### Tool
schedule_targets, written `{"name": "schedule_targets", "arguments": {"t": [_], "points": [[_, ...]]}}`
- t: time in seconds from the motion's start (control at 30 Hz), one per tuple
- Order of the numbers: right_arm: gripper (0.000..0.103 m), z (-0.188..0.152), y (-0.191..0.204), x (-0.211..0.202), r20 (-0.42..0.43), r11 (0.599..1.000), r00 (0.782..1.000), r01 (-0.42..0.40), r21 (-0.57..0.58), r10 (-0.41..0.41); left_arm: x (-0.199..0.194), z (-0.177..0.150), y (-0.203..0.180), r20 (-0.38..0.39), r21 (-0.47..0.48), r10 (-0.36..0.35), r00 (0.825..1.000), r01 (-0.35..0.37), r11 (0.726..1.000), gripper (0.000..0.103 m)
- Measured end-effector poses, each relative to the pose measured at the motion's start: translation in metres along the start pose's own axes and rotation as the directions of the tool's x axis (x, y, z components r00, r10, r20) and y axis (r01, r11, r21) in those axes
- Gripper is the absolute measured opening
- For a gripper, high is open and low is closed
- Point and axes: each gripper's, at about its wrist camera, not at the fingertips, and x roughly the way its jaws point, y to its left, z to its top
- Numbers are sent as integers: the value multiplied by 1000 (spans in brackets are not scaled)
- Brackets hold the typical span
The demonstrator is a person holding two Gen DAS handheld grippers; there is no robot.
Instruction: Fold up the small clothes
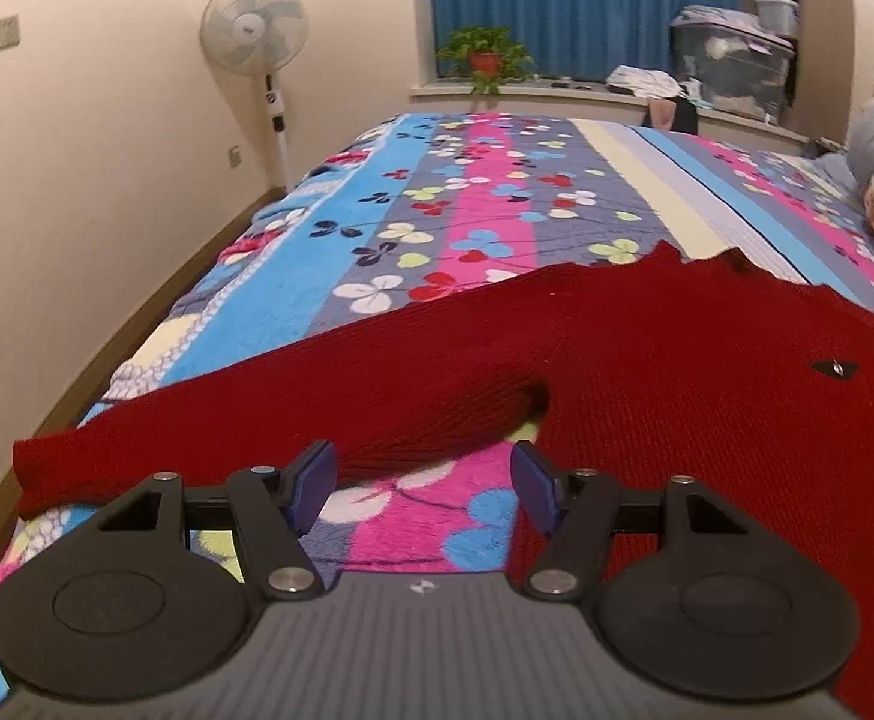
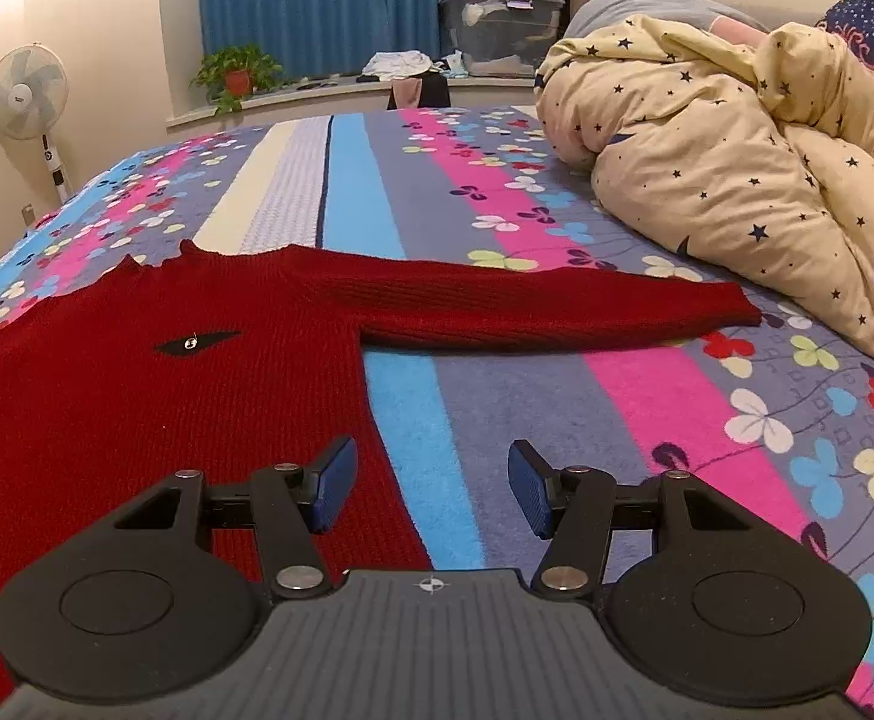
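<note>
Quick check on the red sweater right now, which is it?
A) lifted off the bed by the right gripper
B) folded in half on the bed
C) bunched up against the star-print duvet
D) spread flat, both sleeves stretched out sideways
D: the red sweater lies flat on the bedspread, one sleeve stretched toward the duvet, the other sleeve out the opposite way; both grippers are open and empty.

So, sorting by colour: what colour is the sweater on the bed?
Dark red sweater, clearest in the right wrist view.
</note>
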Motion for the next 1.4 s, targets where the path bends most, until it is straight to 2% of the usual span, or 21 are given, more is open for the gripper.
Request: {"name": "schedule_targets", "arguments": {"t": [0.1,0.17,0.23,0.27,0.37,0.47,0.6,0.63,0.73,0.77,0.83,0.9,1.07,1.23,1.3,1.37,1.4], "points": [[58,1,-1,2,-7,1000,1000,1,3,-1,3,2,7,-8,-23,23,1000,-24,999,56],[58,1,-1,2,-7,1000,1000,-3,3,3,8,4,15,-23,-48,49,999,-50,998,34],[58,1,-1,2,-6,1000,1000,-9,-1,9,13,6,27,-39,-86,71,997,-74,994,17],[58,1,-1,3,-8,1000,1000,-10,-2,10,16,7,36,-47,-114,87,995,-92,989,15],[58,0,-2,5,-17,1000,1000,-7,3,7,22,10,62,-67,-196,138,988,-149,969,16],[58,0,-1,7,-22,1000,1000,-7,5,7,29,9,96,-115,-328,167,979,-196,924,18],[58,-1,3,8,-26,1000,1000,-11,-7,11,43,1,147,-182,-526,114,977,-195,828,30],[58,-1,4,8,-27,1000,1000,-13,-11,12,48,-3,160,-198,-576,91,976,-191,795,32],[58,-2,9,10,-30,1000,999,-14,-26,13,59,-14,185,-219,-669,23,975,-167,724,32],[58,-3,10,10,-33,999,999,-14,-32,13,62,-17,192,-228,-689,9,974,-168,705,33],[58,-3,13,13,-41,999,999,-15,-43,13,68,-22,200,-252,-701,8,968,-188,688,33],[58,-4,14,14,-49,999,999,-16,-48,13,73,-26,204,-269,-704,8,963,-202,681,34],[58,-5,18,18,-62,997,998,-14,-69,10,79,-27,205,-254,-721,5,967,-193,665,44],[58,-6,20,18,-61,995,998,-17,-94,11,86,-22,197,-258,-694,41,965,-214,688,45],[58,-6,21,19,-65,995,998,-17,-99,11,87,-20,193,-261,-672,66,963,-230,704,41],[58,-7,21,20,-69,995,998,-18,-102,11,87,-17,191,-259,-653,96,961,-247,716,24],[58,-6,21,21,-70,994,997,-19,-105,12,86,-16,190,-252,-649,106,962,-249,719,21]]}}
